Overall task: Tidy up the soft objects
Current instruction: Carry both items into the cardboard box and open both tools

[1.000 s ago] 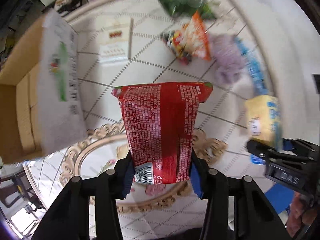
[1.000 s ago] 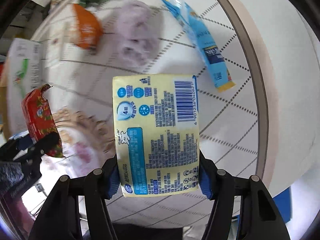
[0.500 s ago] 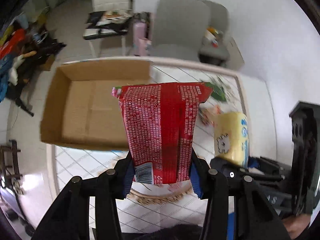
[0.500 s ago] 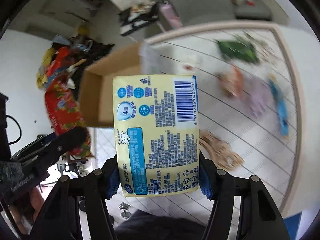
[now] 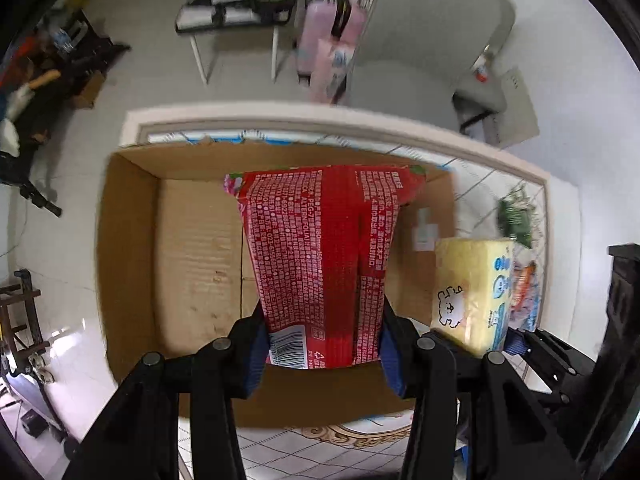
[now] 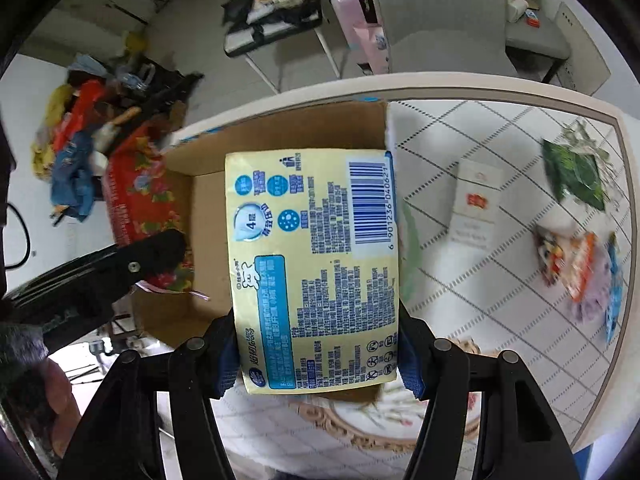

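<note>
My left gripper (image 5: 322, 354) is shut on a red tissue pack (image 5: 324, 256) and holds it over the open cardboard box (image 5: 192, 248). My right gripper (image 6: 318, 364) is shut on a yellow tissue pack (image 6: 312, 268), held over the box's right part (image 6: 280, 136). The yellow pack also shows in the left wrist view (image 5: 472, 292), to the right of the red pack. The red pack and left gripper show at the left of the right wrist view (image 6: 140, 204). The box floor that shows is bare.
The box sits at the left end of a tiled table (image 6: 500, 280). On the table lie a white packet (image 6: 476, 204), a green bag (image 6: 576, 172), an orange snack bag (image 6: 572, 264), a purple soft item (image 6: 588, 304) and a blue packet (image 6: 614, 300). Grey chairs (image 5: 436, 36) stand beyond.
Both grippers have lifted their packs off the table's right side and swung left. They now hang over the open box, lower and closer to it than half a second ago.
</note>
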Motion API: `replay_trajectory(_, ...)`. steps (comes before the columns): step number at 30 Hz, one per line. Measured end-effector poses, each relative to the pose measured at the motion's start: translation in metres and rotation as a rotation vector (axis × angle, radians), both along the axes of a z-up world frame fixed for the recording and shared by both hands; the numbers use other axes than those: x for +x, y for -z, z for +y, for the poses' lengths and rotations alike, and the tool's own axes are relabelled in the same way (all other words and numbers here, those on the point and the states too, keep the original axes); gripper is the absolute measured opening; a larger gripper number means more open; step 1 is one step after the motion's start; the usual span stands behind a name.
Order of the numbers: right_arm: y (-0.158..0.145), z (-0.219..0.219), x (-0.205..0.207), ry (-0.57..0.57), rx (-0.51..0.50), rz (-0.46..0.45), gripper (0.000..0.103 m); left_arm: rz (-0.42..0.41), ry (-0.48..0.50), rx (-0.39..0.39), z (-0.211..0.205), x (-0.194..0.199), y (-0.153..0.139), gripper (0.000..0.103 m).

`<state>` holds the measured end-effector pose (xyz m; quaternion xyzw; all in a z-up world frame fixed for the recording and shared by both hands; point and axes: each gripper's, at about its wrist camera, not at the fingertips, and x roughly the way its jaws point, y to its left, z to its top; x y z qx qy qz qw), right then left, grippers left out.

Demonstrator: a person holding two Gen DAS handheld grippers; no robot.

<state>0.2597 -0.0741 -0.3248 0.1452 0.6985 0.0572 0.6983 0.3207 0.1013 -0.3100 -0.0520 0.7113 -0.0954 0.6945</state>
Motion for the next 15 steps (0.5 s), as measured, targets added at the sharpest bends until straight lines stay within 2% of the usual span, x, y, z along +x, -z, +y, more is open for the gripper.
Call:
replay_trajectory(4,0.035,0.025,0.028,-0.020,-0.076,0.037,0.066,0.096,0.046,0.007,-0.002,0.023,0.046,0.044)
replay_trajectory(9,0.064,0.040,0.049,-0.025,-0.134,0.080,0.066,0.181,0.080,0.024,-0.003,0.035,0.084,0.044)
replay_trajectory(12,0.074,0.045,0.059,-0.032,-0.179,0.085,0.066,0.197,0.096,0.032,-0.007,0.042,0.095,0.045)
replay_trajectory(15,0.082,0.050,0.068,-0.040,-0.193,0.106,0.067,0.200,0.095,0.079,-0.009,0.044,0.100,0.046)
